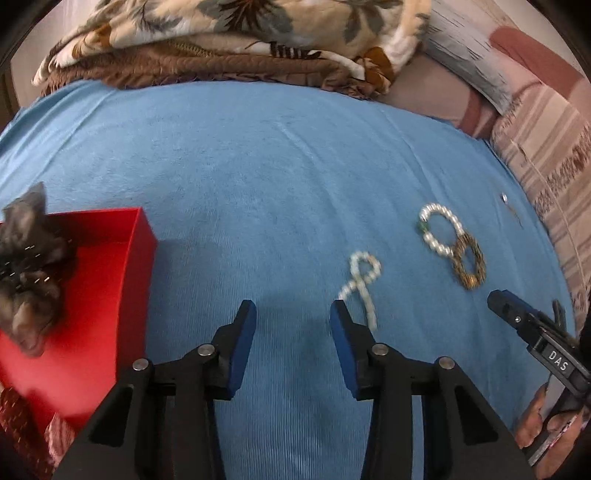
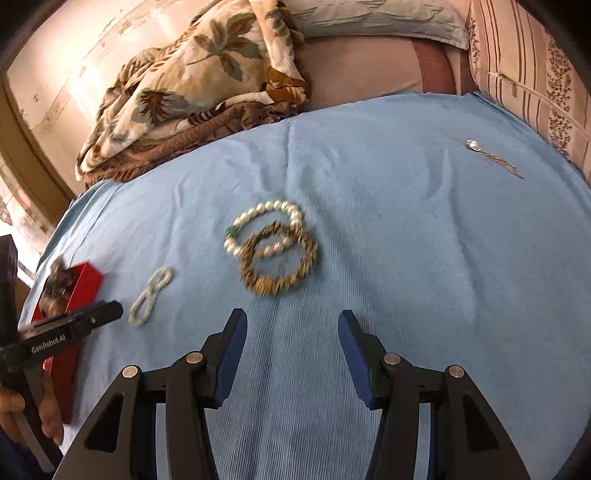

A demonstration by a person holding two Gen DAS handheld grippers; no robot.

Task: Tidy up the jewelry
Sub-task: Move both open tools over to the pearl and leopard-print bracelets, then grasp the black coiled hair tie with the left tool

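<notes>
On the blue cloth lie a small twisted pearl bracelet [image 1: 362, 284] [image 2: 150, 295], a larger pearl bracelet [image 1: 441, 229] [image 2: 266, 214] and a gold beaded bracelet [image 1: 469, 264] [image 2: 279, 260] that overlaps it. A thin chain with a silver pendant [image 1: 509, 208] [image 2: 491, 157] lies far right. A red box [image 1: 96, 295] [image 2: 79, 284] at the left holds a dark scrunchie [image 1: 29, 269]. My left gripper [image 1: 293, 314] is open and empty, just left of the small pearl bracelet. My right gripper [image 2: 291, 325] is open and empty, below the gold bracelet.
A floral blanket [image 1: 229, 33] [image 2: 192, 85] is heaped at the back of the blue cloth [image 1: 258, 166] [image 2: 406, 240]. Striped pillows [image 1: 546, 140] [image 2: 528, 74] line the right side. A patterned red item [image 1: 22, 424] lies beside the box.
</notes>
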